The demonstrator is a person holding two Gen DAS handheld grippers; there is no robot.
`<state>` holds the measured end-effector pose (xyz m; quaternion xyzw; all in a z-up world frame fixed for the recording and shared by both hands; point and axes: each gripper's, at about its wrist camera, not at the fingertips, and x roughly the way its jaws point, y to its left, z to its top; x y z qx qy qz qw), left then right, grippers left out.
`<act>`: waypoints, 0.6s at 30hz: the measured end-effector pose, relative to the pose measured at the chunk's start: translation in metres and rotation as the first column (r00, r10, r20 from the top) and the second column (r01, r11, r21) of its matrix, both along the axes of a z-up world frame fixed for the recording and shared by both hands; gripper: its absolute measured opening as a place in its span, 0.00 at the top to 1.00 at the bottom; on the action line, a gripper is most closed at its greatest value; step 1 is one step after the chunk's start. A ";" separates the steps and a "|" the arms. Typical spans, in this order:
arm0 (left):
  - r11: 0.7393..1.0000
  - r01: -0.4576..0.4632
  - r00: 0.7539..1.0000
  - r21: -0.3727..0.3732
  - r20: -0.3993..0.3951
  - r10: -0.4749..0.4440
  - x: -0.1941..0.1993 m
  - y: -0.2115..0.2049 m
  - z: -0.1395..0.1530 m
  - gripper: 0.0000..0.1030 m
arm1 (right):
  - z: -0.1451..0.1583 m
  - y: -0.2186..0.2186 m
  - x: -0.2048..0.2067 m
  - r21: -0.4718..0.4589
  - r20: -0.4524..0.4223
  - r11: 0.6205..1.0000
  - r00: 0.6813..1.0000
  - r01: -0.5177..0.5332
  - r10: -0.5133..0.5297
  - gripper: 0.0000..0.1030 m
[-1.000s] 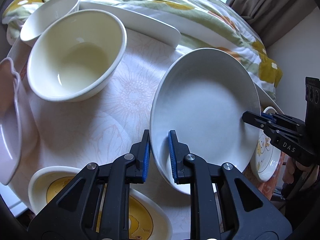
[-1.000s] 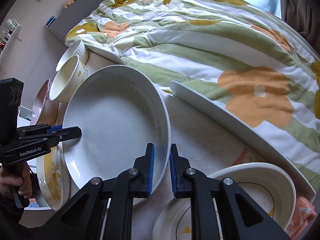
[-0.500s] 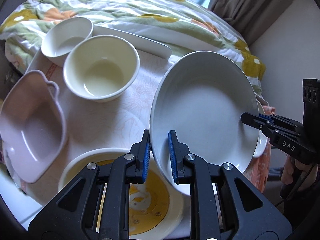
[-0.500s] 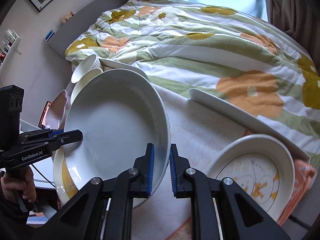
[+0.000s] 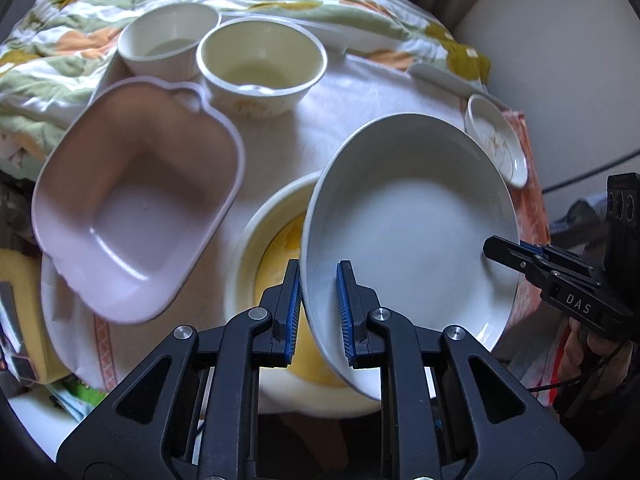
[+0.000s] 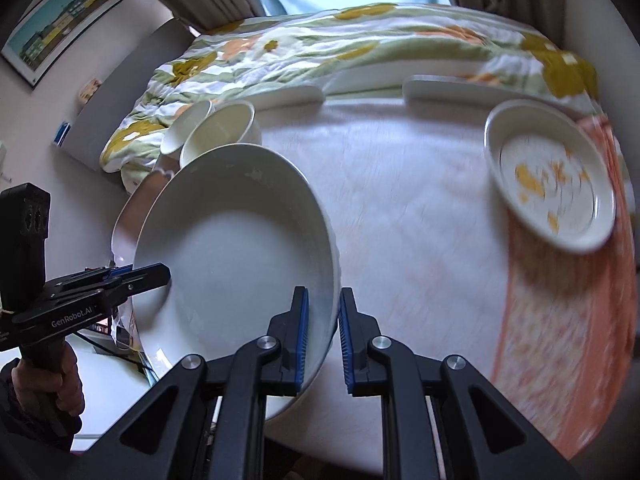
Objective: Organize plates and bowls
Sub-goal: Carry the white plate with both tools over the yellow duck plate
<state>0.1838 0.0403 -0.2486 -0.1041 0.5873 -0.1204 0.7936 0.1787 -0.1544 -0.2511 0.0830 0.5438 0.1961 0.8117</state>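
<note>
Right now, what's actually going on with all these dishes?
A person holds a large shallow white plate by opposite rims, the left gripper and right gripper each clamped on an edge. It hangs tilted above a yellow-centred plate on the white-clothed table. A pink square dish and two cream bowls sit nearby.

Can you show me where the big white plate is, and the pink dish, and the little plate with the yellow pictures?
Big white plate (image 5: 408,216): left wrist view, on its smooth inside.
Pink dish (image 5: 132,208): left wrist view, on its flat bottom.
Little plate with yellow pictures (image 6: 548,176): right wrist view, on its middle.
</note>
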 end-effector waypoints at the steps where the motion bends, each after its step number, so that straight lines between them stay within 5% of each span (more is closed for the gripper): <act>1: 1.000 0.011 1.000 0.003 -0.008 -0.011 -0.004 0.003 -0.003 0.85 | -0.006 0.004 -0.009 0.002 -0.011 1.000 1.000 0.021 -0.021 0.87; 18: 0.996 0.085 0.995 0.001 -0.044 -0.085 -0.007 0.013 -0.041 0.85 | -0.029 0.027 -0.029 -0.044 -0.012 0.989 0.989 0.144 -0.144 0.87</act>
